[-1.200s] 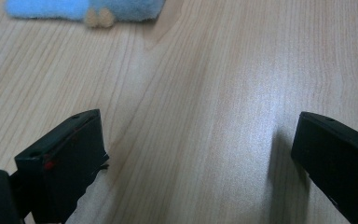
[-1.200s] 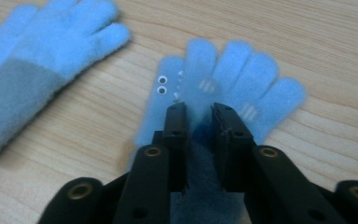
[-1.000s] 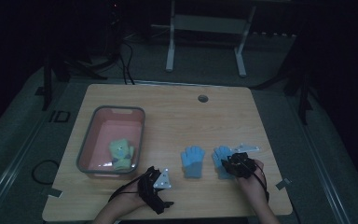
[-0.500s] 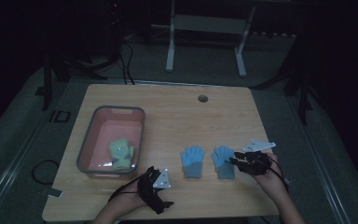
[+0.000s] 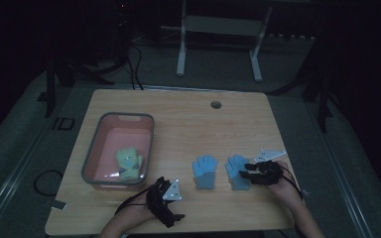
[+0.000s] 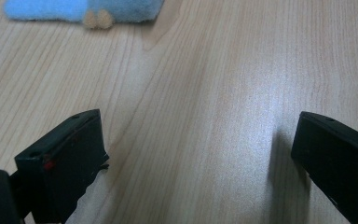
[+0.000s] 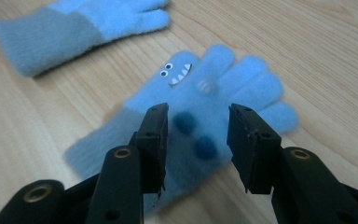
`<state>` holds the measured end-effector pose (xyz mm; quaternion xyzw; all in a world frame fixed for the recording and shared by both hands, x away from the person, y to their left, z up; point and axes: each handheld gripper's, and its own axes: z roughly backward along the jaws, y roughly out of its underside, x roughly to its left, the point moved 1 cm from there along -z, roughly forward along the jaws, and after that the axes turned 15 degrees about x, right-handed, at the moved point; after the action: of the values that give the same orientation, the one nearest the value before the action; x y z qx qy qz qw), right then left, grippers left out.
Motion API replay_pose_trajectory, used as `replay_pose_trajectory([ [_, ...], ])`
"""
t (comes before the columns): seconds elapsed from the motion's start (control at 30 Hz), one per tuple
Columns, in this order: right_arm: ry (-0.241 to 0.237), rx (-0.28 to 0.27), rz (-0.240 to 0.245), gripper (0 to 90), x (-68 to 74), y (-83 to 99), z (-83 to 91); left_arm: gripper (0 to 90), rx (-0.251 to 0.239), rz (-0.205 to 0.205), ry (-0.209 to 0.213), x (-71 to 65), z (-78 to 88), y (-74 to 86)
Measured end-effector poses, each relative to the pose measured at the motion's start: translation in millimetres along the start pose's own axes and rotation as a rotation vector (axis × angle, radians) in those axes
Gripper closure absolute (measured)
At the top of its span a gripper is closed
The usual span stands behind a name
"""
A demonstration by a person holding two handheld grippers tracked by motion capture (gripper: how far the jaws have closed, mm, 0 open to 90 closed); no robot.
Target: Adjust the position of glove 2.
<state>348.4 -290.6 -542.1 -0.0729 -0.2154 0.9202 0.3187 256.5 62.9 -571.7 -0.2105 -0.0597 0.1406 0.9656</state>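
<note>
In the high view, the right hand-held gripper (image 5: pixel 244 173) rests at the four o'clock part of the light wooden table (image 5: pixel 188 124), its tips at the right edge of the fuzzy blue monster-face glove (image 5: pixel 236 171), which lies toward nine o'clock from it with fingers pointing to twelve and cuff to six. A second, plain blue knit glove (image 5: pixel 205 172) lies just beside it at nine o'clock, and the left hand-held gripper (image 5: pixel 176 220) sits farther off near six o'clock, so the right hand is clearly the nearer. A pink plastic bin (image 5: pixel 90 161) at eight o'clock holds a pale green glove (image 5: pixel 129 164). The left gripper view shows its jaws spread wide over bare wood. In the right gripper view the jaws have just been opening and stand apart above the monster glove's palm, gripping nothing; the glove's long axis runs from seven to one o'clock. No readable writing appears, just a stitched face.
</note>
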Motion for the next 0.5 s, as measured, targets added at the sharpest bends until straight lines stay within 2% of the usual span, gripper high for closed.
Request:
replay_pose_trajectory([
  [0.07,-0.012,0.003,0.012,58.1,0.2,-0.9,-4.3,2.9,0.0,0.0,0.001,0.0,0.0,0.1],
  [0.13,-0.002,0.029,0.019,59.0,-0.2,-1.3,-9.9,2.9,0.0,-0.001,0.001,0.0,0.0,0.2],
  [0.17,-0.003,0.025,0.017,61.3,-0.1,-1.1,-11.1,2.9,0.0,-0.001,0.002,0.0,0.0,0.2],
  [0.2,-0.007,0.022,0.01,65.4,-0.5,-0.9,-11.5,2.9,0.0,-0.006,0.002,-0.1,0.1,0.3],
  [0.23,-0.002,0.025,0.005,75.6,-0.2,-0.4,-11.2,2.9,0.0,-0.006,0.002,-0.1,0.1,0.4],
  [0.27,-0.008,0.029,-0.007,79.0,0.1,-0.3,-10.8,2.9,0.0,-0.005,0.002,-0.1,0.1,0.4],
  [0.43,0.02,0.042,-0.024,83.5,6.4,-2.4,-10.0,2.9,-0.001,-0.004,0.002,-0.2,-0.1,0.2],
  [0.5,0.003,0.031,-0.045,84.0,6.8,-3.2,-7.3,2.9,-0.001,-0.005,0.003,-0.2,0.0,0.1],
])
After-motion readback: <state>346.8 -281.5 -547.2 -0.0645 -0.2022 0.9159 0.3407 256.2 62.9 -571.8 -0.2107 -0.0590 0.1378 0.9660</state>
